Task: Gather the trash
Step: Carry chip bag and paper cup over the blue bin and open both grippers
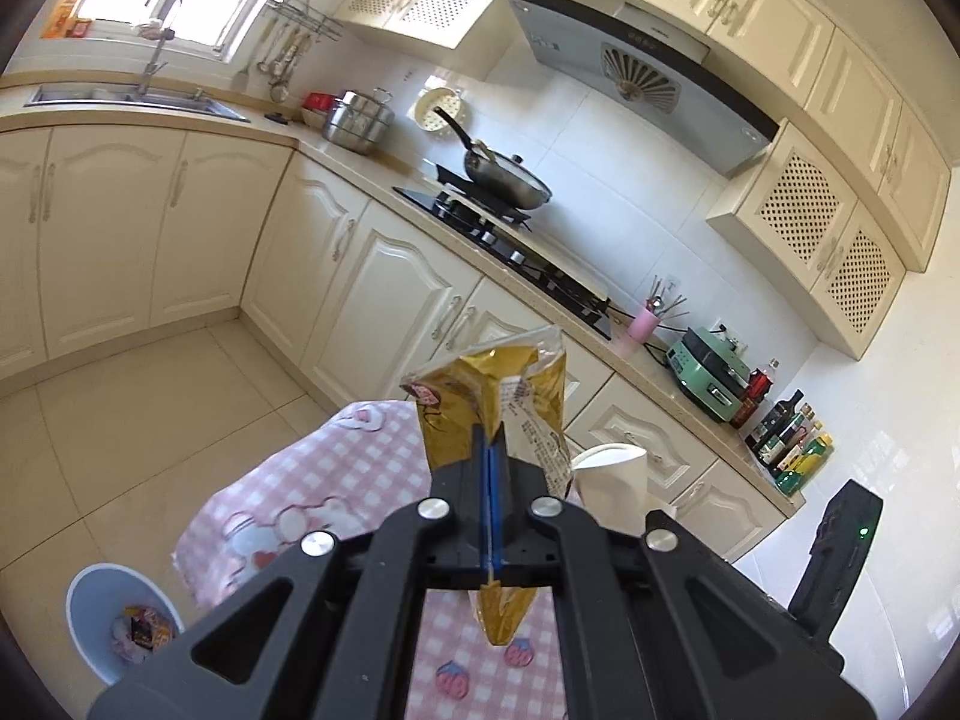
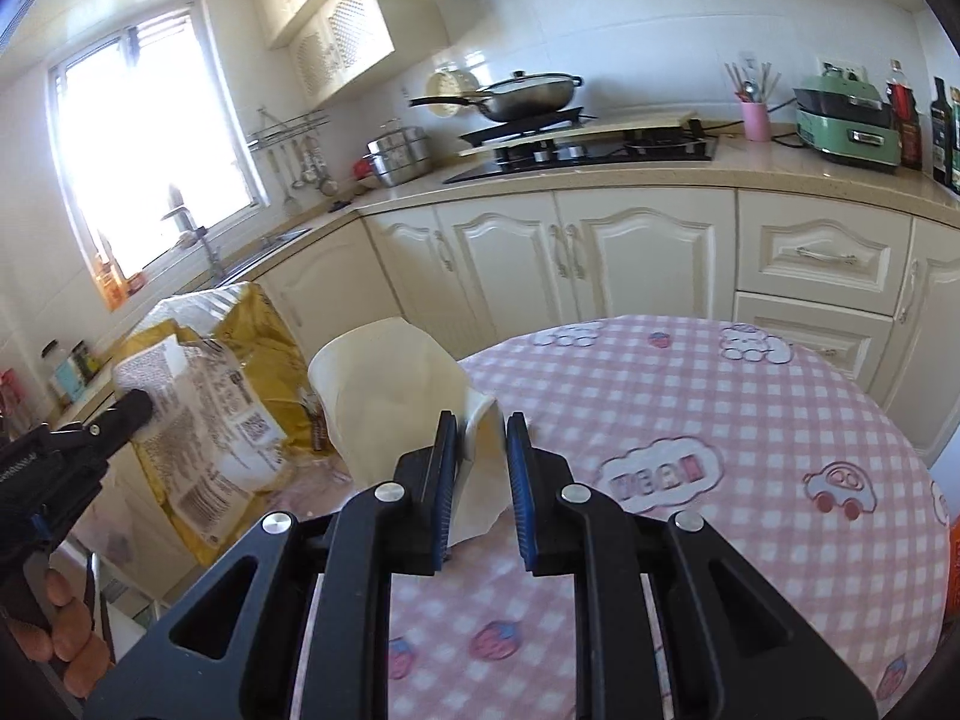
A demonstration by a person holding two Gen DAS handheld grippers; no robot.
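Above the pink checked table, the paper cup's base was hidden between the right gripper's blue pads, which clamped its crushed wall. The left gripper was clenched on a gold snack wrapper, held up left of the cup and covering the fingertips. The blue bin below the table's edge was partly cut off.

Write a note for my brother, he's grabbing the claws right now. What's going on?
Left claw: shut on the gold snack wrapper, lifted above the pink checked table.
Right claw: shut on the crushed white paper cup, also off the table.
Blue trash bin stands on the floor beside the table, with some wrappers already inside.
Done: both pieces picked up.
Left: carry both to the bin and drop them in.
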